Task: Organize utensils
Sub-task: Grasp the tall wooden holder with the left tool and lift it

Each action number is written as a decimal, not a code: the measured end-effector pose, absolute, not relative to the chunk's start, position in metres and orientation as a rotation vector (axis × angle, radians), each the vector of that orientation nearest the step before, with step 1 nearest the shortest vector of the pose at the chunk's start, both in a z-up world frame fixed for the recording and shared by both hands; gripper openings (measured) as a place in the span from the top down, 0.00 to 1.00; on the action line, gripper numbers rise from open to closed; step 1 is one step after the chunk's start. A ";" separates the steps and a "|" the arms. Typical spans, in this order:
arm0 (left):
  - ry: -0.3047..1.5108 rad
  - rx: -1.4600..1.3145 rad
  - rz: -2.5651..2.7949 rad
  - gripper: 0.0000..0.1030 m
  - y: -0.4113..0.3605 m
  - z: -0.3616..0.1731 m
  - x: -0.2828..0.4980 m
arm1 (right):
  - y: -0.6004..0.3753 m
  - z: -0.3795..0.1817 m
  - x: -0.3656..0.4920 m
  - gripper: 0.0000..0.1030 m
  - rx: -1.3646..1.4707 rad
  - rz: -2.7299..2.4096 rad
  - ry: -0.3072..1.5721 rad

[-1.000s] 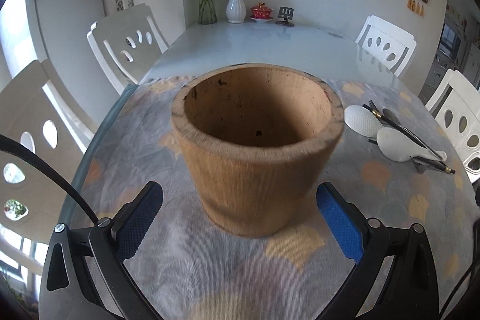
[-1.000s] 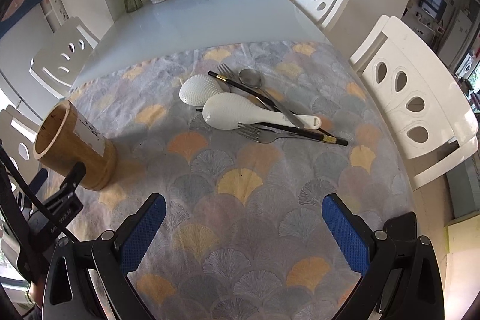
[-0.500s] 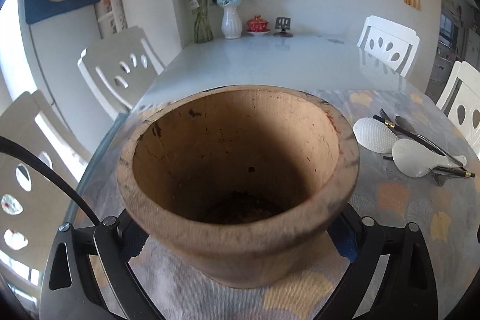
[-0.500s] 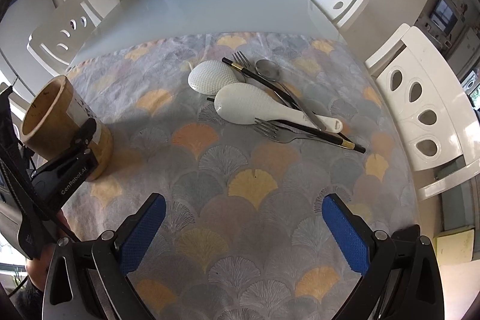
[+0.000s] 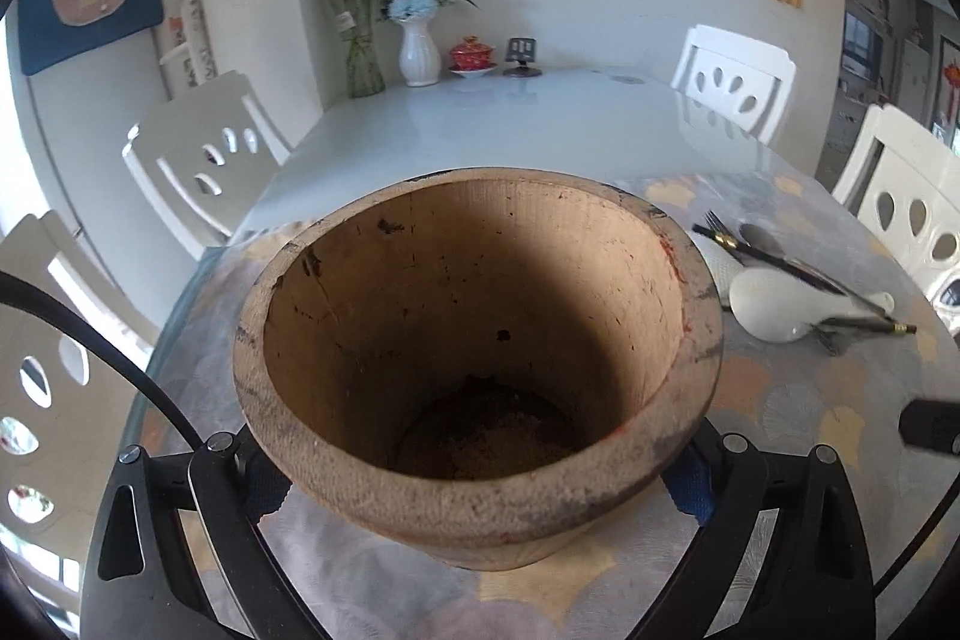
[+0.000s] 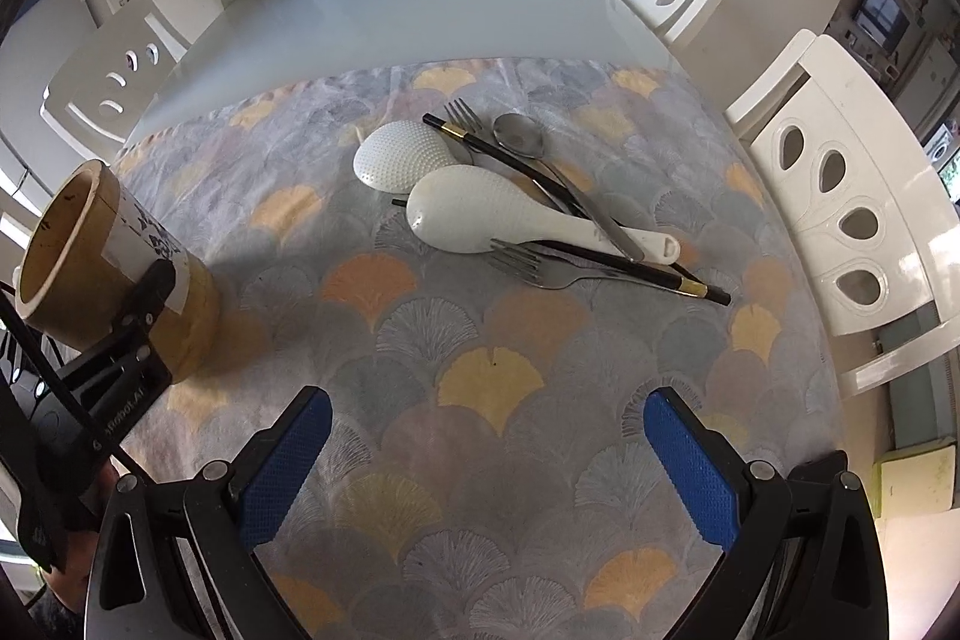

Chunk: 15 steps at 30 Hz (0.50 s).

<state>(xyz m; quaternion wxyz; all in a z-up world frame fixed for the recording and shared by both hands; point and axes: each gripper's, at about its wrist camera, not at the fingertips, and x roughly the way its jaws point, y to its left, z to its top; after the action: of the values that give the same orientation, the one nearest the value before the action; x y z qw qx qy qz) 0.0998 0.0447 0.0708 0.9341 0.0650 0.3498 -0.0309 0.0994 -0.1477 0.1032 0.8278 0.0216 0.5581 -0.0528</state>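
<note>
The left gripper (image 5: 480, 484) is clamping the bamboo holder (image 5: 480, 358) from both sides, its blue pads (image 5: 690, 487) pressing against the rough, empty cylinder. A printed paper label (image 6: 144, 235) is wrapping the holder; its writing is unreadable. The right gripper (image 6: 489, 466) is hovering spread wide over the fan-patterned cloth (image 6: 480, 370), grasping nothing. White dimpled rice paddles (image 6: 480, 214), steel forks (image 6: 534, 268), a spoon (image 6: 522, 133) and black chopsticks (image 6: 600, 259) are lying heaped mid-cloth.

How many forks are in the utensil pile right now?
2. One fork lies at the pile's far end, its handle hidden under the chopstick. The other fork lies at the near edge, beside the white rice paddle. More could be buried.
</note>
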 end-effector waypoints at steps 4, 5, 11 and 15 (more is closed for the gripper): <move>0.734 0.146 -0.058 0.05 0.040 0.064 0.099 | -0.160 0.112 0.103 0.00 0.050 -0.128 1.154; 0.741 0.146 -0.058 0.05 0.040 0.065 0.100 | -0.164 0.114 0.105 0.00 0.056 -0.132 1.146; 0.770 0.130 -0.063 0.05 0.042 0.066 0.098 | -0.174 0.121 0.114 0.00 0.087 -0.128 1.131; 0.796 0.146 -0.045 0.05 0.036 0.067 0.099 | -0.169 0.129 0.115 0.00 0.066 -0.080 1.101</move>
<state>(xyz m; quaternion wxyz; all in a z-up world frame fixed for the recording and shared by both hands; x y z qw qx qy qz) 0.0993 0.0359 0.0672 0.9190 0.0710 0.3872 -0.0217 0.1149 -0.1689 0.1292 0.8509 0.0315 0.5230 -0.0378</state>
